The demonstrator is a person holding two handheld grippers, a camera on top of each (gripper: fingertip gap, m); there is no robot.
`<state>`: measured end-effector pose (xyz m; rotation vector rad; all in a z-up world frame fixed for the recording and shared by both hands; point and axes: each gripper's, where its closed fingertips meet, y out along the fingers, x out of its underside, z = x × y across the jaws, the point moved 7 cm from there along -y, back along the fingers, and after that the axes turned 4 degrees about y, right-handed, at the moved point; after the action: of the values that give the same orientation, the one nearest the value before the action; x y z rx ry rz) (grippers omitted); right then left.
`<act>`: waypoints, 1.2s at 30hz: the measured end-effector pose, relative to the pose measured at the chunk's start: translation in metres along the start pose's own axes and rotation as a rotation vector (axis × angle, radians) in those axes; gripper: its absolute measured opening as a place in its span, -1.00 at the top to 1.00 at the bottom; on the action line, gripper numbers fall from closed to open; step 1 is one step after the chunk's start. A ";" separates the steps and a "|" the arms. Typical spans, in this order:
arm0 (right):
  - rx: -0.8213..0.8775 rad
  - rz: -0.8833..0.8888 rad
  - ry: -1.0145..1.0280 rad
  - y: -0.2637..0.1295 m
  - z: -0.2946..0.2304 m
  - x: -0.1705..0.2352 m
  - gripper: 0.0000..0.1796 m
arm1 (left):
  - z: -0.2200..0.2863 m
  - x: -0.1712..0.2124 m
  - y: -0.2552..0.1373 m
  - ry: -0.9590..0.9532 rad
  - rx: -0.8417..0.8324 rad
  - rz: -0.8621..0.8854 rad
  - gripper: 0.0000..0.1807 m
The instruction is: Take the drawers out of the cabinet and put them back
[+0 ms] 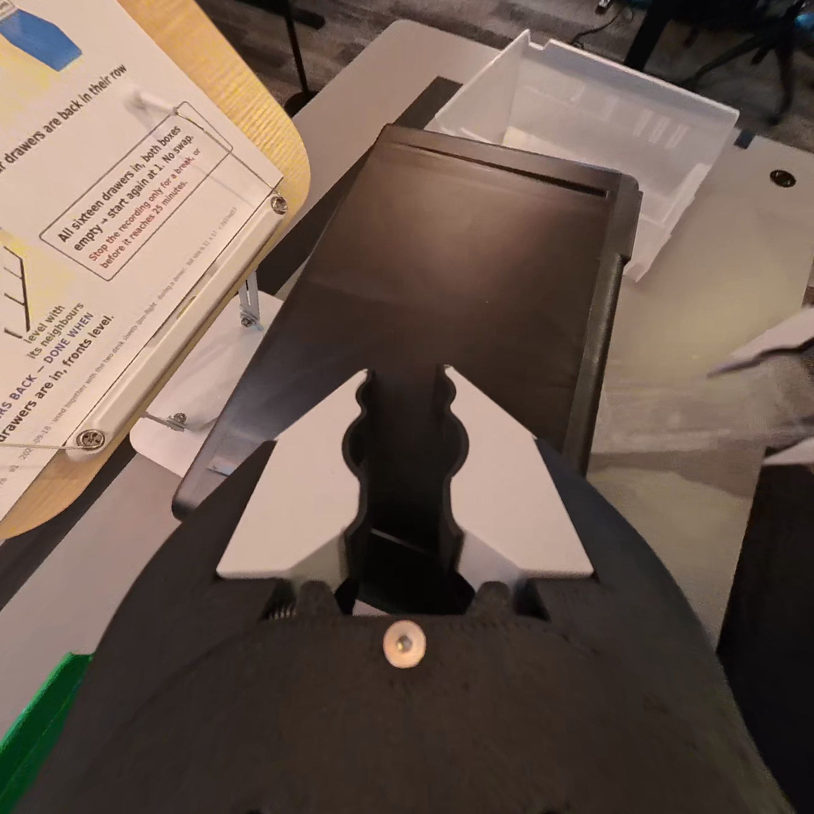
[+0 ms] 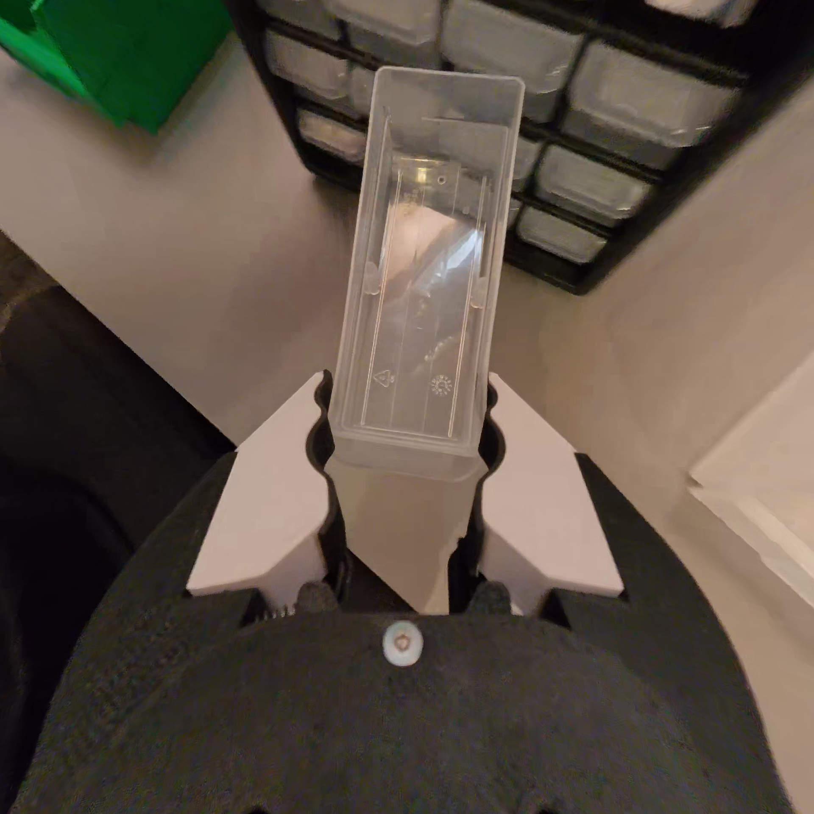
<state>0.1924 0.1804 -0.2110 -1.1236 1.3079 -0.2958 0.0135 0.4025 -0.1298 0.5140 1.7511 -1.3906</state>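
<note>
The right gripper pinches a clear drawer, its long axis pointing ahead at the cabinet; the left gripper rests spread on the cabinet's top.

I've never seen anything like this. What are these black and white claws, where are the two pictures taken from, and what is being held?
There is no robot here: a person holds a two-finger gripper in each hand, and a camera on each looks forward along its fingers. The left camera shows the left gripper over the dark top of the black cabinet; its fingers stand apart, and whether they grip anything cannot be told. Beyond lie a clear plastic bin and an instruction sheet on a stand. The right camera shows the right gripper clamped on a clear drawer, apparently empty, pointing toward the cabinet's drawer fronts. A green box sits on the pale table.
</note>
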 end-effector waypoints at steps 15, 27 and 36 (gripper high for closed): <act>0.175 -0.056 0.070 -0.042 0.045 -0.043 0.27 | 0.000 0.000 0.000 0.001 0.000 -0.008 0.69; 0.159 -0.145 0.097 -0.039 0.041 -0.043 0.27 | 0.001 -0.001 0.000 0.006 0.008 -0.006 0.73; 0.163 -0.110 0.119 -0.042 0.044 -0.057 0.27 | 0.002 -0.001 0.000 0.007 0.009 0.004 0.73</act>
<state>0.2298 0.2235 -0.1496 -1.0541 1.3033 -0.5486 0.0145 0.4010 -0.1287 0.5272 1.7496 -1.3963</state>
